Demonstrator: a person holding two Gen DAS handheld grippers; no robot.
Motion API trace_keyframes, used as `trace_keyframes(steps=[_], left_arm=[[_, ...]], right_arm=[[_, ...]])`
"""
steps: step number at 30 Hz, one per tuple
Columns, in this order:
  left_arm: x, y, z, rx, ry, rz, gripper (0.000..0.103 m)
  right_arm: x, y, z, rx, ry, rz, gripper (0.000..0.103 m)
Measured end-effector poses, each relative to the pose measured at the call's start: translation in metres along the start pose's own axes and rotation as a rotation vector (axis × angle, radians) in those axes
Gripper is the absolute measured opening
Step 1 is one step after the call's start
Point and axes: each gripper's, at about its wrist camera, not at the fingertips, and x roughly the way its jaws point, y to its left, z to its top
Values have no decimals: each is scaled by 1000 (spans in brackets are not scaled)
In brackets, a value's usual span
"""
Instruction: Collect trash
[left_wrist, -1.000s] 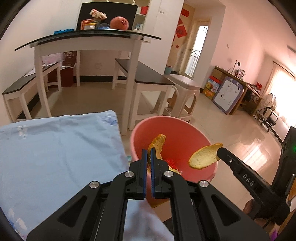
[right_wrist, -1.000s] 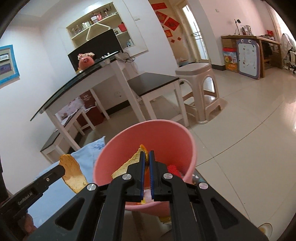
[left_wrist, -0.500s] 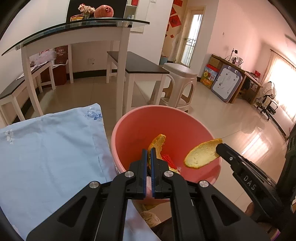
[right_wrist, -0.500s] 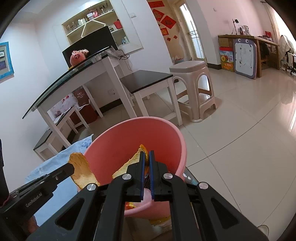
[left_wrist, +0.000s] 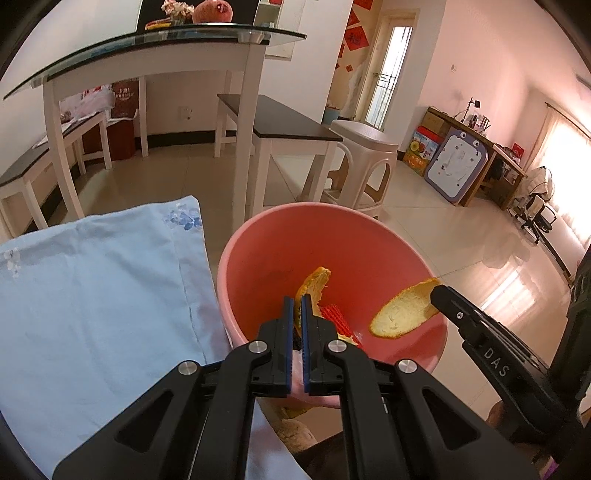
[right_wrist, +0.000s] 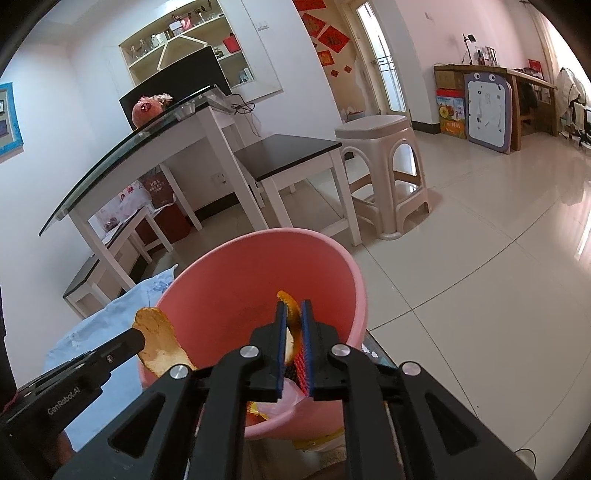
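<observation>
A pink plastic bin (left_wrist: 288, 240) stands right in front of me; it also shows in the right wrist view (right_wrist: 236, 280). My left gripper (left_wrist: 296, 301) is shut on an orange peel (left_wrist: 316, 282) and holds it over the bin's mouth. My right gripper (right_wrist: 293, 308) is shut on a second orange peel (right_wrist: 290, 308), seen from the left wrist as a pale curved piece (left_wrist: 404, 314) over the bin's right rim. The left peel shows in the right wrist view (right_wrist: 159, 343) over the bin's left rim. A red wrapper (left_wrist: 334, 317) lies inside the bin.
A light blue cloth (left_wrist: 92, 295) covers the surface left of the bin. Behind stand a glass-topped white table (left_wrist: 155, 51), a dark-topped bench (left_wrist: 280, 122) and a beige plastic stool (left_wrist: 364, 147). Tiled floor (right_wrist: 480, 277) spreads to the right.
Both grippers have come closer to and lower over the bin, still holding their peels. The right gripper's jaws have parted slightly around its peel.
</observation>
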Motion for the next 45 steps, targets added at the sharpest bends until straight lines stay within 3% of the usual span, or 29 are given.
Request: trace_keyframes(steps=[3,6,8,11,14,31,40,45], left_arm=[[2,0,0,-4,6,-1,4],[3,0,0,-5,8,-5,12],[1,0,-1,-5,-3,-8,26],[-4,0,-1,-6,-22,-14,37],[-7,-1,0,-6,-27,-18,38],[-43,2,-4,-5,-80,-12,39],[-76,12,-11,-17,-121,12,40],[-92,19,-19,-23,-135,32,40]], right_arm=[[1,0,0,-4,-4,-1,11],[1,0,0,-11,-2,0,13],[1,0,0,-8,-2,1,18],[-1,-1,-1,-3,-5,7,25],[-3,0,-1,-9,-4,12,27],[-39,21,-11,-59,-31,44,57],[-75,55,-26,-143,-68,86,73],[-91,74,-39,-183,-72,108,75]])
